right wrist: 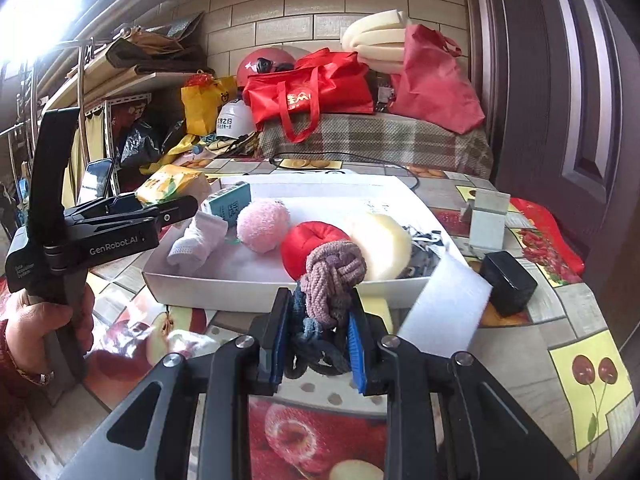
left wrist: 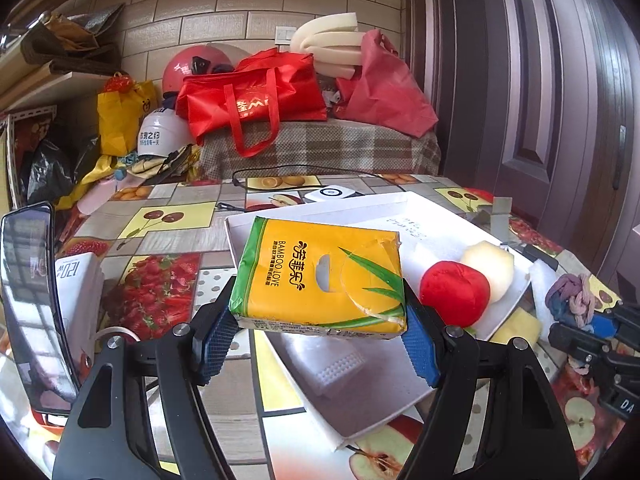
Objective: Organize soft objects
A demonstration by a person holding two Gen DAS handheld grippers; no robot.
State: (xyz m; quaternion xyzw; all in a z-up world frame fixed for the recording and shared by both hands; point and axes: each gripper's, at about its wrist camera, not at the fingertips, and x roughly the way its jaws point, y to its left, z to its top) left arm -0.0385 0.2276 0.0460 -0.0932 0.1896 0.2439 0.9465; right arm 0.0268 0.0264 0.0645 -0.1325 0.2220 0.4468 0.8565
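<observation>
Right now I am mid-carry with both hands loaded, so the step in hand is delivery to the white tray (right wrist: 224, 284). My left gripper (left wrist: 320, 332) pinches the yellow tissue pack (left wrist: 320, 276) by its near end, the blue pads (left wrist: 216, 340) pressed against its two sides, and the pack hangs clear above the tray's near half. My right gripper (right wrist: 320, 344) is clamped on a knotted rope toy (right wrist: 334, 276), mauve on top with bluish strands lower between the jaws; it sits just short of the tray's front wall, over the tablecloth (right wrist: 580, 344). Already inside the tray lie a white sock (right wrist: 198, 240), a pink ball (right wrist: 262, 226), a red plush (right wrist: 310, 246) and a pale foam round (right wrist: 384, 244), the last two touching. I judge the task well along. Next, I think the tissue pack needs lowering into the bare near-left stretch of the tray before my pads part, and the rope toy has to rise over the front wall and find a gap; the space in front of the red plush looks tight, so it may nudge it. A white foam strip (right wrist: 444, 304) leans just right of my right jaw and could snag.
</observation>
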